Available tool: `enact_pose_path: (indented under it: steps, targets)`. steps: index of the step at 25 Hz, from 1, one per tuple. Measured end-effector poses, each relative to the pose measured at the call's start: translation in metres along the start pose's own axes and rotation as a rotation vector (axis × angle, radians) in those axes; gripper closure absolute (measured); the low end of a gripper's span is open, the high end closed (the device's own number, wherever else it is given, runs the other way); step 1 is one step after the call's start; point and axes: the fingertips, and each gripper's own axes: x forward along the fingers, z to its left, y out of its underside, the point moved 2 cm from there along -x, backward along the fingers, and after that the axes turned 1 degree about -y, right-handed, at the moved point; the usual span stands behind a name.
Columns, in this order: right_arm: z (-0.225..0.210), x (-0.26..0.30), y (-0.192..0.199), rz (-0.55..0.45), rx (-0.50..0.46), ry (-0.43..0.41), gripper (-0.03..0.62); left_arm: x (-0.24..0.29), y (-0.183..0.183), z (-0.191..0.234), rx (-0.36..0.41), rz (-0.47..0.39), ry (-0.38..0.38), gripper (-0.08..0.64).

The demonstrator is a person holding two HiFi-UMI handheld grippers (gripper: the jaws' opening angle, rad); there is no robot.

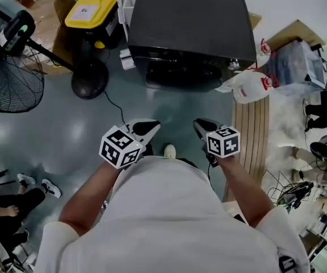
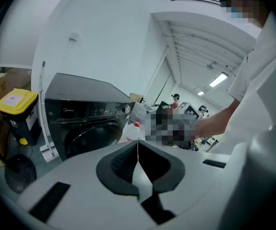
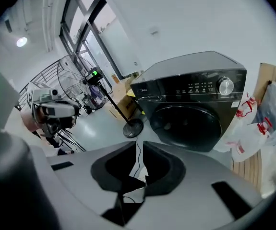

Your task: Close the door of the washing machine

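The black front-loading washing machine (image 1: pixel 191 21) stands at the far side of the floor. Its round dark door (image 3: pixel 190 126) lies flush with the front in the right gripper view, and the door (image 2: pixel 87 138) looks the same in the left gripper view. Both grippers hang close to my body, well back from the machine. My left gripper (image 1: pixel 149 125) has its jaw tips pressed together with nothing in them (image 2: pixel 138 143). My right gripper (image 1: pixel 202 125) shows a narrow slit between its jaws (image 3: pixel 138 150), and nothing is held there.
A standing fan (image 1: pixel 9 67) and its round base (image 1: pixel 89 78) are on the left, with a cable (image 1: pixel 115 104) trailing over the floor. A yellow-lidded bin (image 1: pixel 89 10) sits beside the machine. A white jug (image 1: pixel 251 87), wooden slats (image 1: pixel 251 135) and a bag (image 1: pixel 297 61) lie to the right.
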Motion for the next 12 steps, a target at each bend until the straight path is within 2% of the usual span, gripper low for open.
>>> enact_pose_path:
  steps: [5,12]
  targets:
    - [0.014,-0.027,0.012,-0.020,-0.072,-0.027,0.540,-0.002,0.015,-0.023,-0.012,-0.015,-0.038,0.541]
    - [0.030,-0.054,0.034,-0.044,-0.116,-0.061,0.551,-0.006,0.039,-0.048,-0.051,-0.034,-0.089,0.541]
